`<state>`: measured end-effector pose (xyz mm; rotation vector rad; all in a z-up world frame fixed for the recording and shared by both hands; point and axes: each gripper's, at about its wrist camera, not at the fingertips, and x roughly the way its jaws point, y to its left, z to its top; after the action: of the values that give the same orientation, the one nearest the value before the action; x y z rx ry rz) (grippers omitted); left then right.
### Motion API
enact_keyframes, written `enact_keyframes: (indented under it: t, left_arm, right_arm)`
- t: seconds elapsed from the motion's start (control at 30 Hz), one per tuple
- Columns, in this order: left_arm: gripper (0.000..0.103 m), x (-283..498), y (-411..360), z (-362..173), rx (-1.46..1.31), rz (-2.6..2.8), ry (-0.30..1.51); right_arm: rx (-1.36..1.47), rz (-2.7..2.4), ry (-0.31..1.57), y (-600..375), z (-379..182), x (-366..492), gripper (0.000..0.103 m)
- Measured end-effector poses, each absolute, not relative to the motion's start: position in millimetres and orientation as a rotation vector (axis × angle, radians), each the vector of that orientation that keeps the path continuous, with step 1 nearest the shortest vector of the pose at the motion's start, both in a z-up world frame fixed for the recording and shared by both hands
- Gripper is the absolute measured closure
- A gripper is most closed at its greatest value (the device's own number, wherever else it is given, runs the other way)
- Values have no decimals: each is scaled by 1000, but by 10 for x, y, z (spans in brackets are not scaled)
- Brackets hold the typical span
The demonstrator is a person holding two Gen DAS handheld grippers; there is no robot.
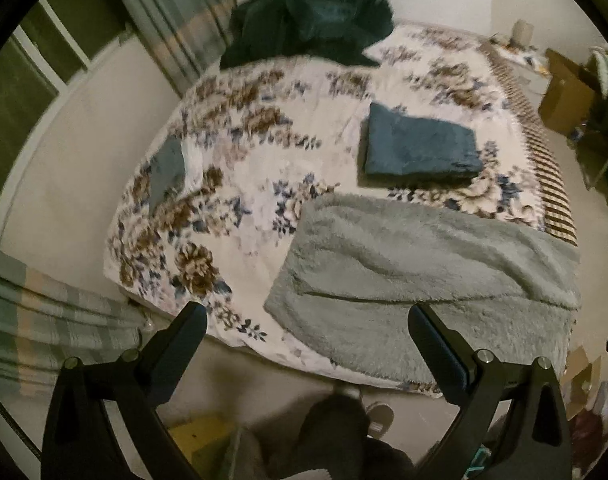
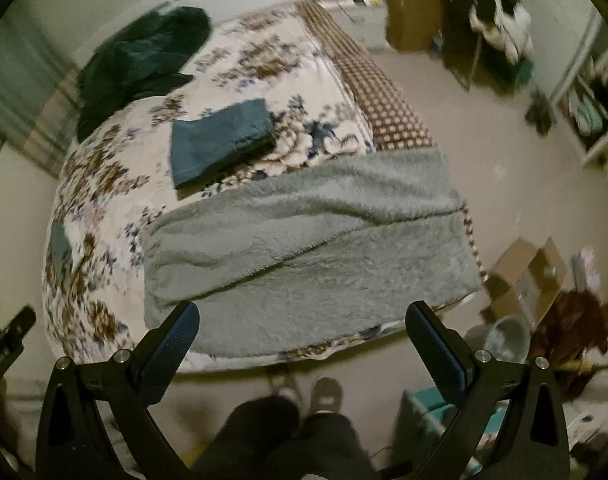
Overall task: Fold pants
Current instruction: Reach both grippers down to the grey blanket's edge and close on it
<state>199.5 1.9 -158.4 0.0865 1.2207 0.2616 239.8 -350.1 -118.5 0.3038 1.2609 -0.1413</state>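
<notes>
Fluffy grey pants (image 1: 424, 264) (image 2: 304, 240) lie flat across the near end of the bed, one layer over the other with a long edge line showing. Folded blue pants (image 1: 420, 146) (image 2: 220, 140) rest in a neat rectangle farther up the bed. My left gripper (image 1: 306, 312) is open above the bed's near edge, at the grey pants' left end, holding nothing. My right gripper (image 2: 303, 308) is also open and empty, over the grey pants' near edge. Neither touches the fabric.
The bed (image 1: 244, 184) (image 2: 104, 184) has a floral cover. A dark green heap of cloth (image 1: 308, 24) (image 2: 140, 60) lies at its far end, a small blue-grey piece (image 1: 168, 168) at its left edge. The person's feet (image 2: 324, 396) stand below. Cardboard boxes (image 2: 524, 280) and clutter sit on the right.
</notes>
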Motion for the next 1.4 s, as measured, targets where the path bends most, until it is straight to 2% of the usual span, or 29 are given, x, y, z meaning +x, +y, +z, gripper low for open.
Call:
enact_keyframes:
  t: [0.27, 0.53, 0.73, 0.93, 0.97, 1.03, 1.07, 1.13, 1.17, 1.2, 1.23, 1.3, 1.33, 1.37, 1.4]
  left_arm:
    - [0, 3385, 337, -2873, -65, 280, 1485]
    - [0, 4500, 657, -4243, -240, 384, 1627]
    - [0, 5015, 815, -5120, -464, 424, 1730]
    - [2, 5149, 885, -5704, -577, 511, 1796]
    - [6, 5141, 887, -5736, -580, 523, 1792]
    - [31, 5093, 873, -5767, -565, 556, 1767]
    - [35, 5073, 863, -5754, -562, 562, 1754]
    - [64, 4990, 839, -5645, -557, 571, 1696]
    - [71, 4942, 828, -5564, -547, 573, 1666]
    - [83, 4881, 814, -5460, -548, 567, 1632]
    - [89, 4829, 802, -5387, -558, 558, 1609]
    - [91, 4718, 797, -5231, -578, 537, 1565]
    - [93, 4660, 781, -5138, -576, 528, 1545]
    - [93, 4620, 769, -5077, -573, 523, 1535]
    - [94, 4554, 747, -4966, -579, 508, 1516]
  right_arm:
    - [526, -290, 1412, -3965, -2537, 3753, 0]
    - [651, -453, 1521, -4298, -4132, 4935, 0]
    - [803, -543, 1554, -4630, -5044, 5455, 0]
    - [938, -617, 1585, -4878, -5825, 5843, 0]
    - [947, -636, 1591, -4904, -5918, 5866, 0]
    - [977, -667, 1598, -4942, -6137, 5928, 0]
    - [983, -676, 1605, -4947, -6209, 5950, 0]
    - [1003, -694, 1603, -4952, -6324, 5978, 0]
    - [1006, -692, 1600, -4949, -6341, 5992, 3]
    - [996, -687, 1593, -4947, -6340, 6005, 15]
    - [967, -685, 1594, -4936, -6320, 6021, 25]
    - [942, -688, 1587, -4951, -6248, 5990, 65]
    - [945, -686, 1579, -4964, -6207, 5965, 74]
    - [952, -669, 1565, -4973, -6141, 5960, 92]
    - [956, -653, 1552, -4984, -6089, 5938, 92]
